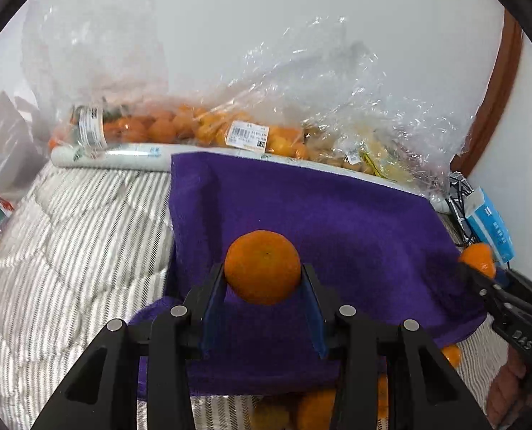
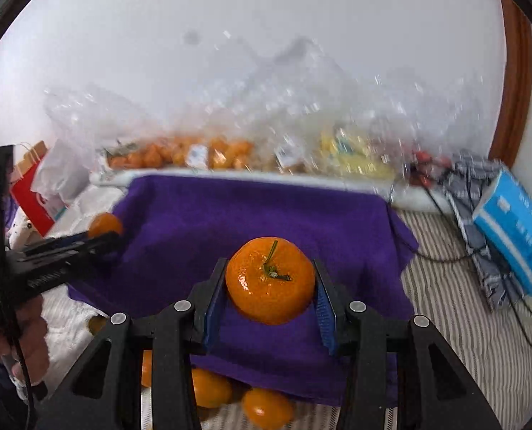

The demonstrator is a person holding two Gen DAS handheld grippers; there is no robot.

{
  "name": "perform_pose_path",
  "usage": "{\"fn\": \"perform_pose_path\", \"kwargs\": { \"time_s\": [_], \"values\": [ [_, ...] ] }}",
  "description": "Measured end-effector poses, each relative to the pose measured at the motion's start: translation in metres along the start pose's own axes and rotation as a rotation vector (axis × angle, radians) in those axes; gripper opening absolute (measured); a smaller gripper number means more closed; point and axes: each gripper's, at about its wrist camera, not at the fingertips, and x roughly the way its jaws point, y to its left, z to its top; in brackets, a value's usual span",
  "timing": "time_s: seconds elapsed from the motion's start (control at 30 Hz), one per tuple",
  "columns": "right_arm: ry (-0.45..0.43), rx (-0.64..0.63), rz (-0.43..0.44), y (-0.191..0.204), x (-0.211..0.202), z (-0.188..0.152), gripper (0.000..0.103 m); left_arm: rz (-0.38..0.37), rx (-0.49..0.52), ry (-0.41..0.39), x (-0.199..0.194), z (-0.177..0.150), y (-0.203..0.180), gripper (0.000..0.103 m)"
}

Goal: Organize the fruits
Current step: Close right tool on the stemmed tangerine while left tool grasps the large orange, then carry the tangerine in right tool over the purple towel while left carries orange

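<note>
My left gripper (image 1: 262,279) is shut on a plain orange tangerine (image 1: 262,267), held above a purple cloth (image 1: 337,222) draped over a raised block. My right gripper (image 2: 270,286) is shut on a glossy tangerine with a green stem (image 2: 270,281), over the same purple cloth (image 2: 230,211). The left wrist view catches the right gripper (image 1: 480,272) at the right edge with its tangerine (image 1: 478,258). In the right wrist view the left gripper (image 2: 101,238) comes in from the left with its fruit (image 2: 104,224). Loose tangerines (image 2: 266,408) lie below the cloth's near edge.
Clear plastic bags of oranges (image 1: 180,125) and yellow fruit (image 1: 373,157) line the back wall. Striped bedding (image 1: 69,233) covers the surface. A blue tissue pack (image 2: 516,229) and cables (image 2: 480,251) lie at the right; a red paper bag (image 2: 29,193) stands at the left.
</note>
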Motion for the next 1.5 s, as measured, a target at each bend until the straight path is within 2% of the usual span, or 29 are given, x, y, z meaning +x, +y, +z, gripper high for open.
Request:
{"fn": "perform_pose_path", "kwargs": {
  "time_s": [0.13, 0.33, 0.53, 0.83, 1.5],
  "values": [
    [0.018, 0.028, -0.025, -0.011, 0.009, -0.005, 0.044, -0.039, -0.013, 0.006, 0.001, -0.003, -0.003, 0.039],
    [0.005, 0.057, -0.040, -0.021, 0.011, -0.007, 0.044, -0.018, -0.013, -0.032, 0.000, -0.009, -0.004, 0.039],
    [0.040, 0.090, -0.039, -0.027, 0.022, -0.010, 0.044, 0.015, -0.005, -0.022, 0.007, -0.011, -0.004, 0.039],
    [0.049, 0.063, -0.043, -0.023, 0.025, -0.014, 0.044, 0.040, 0.001, -0.001, 0.015, -0.018, -0.010, 0.039],
    [0.085, 0.045, -0.049, -0.019, 0.034, -0.017, 0.044, 0.062, 0.037, 0.018, 0.019, -0.021, -0.013, 0.039]
  ]
}}
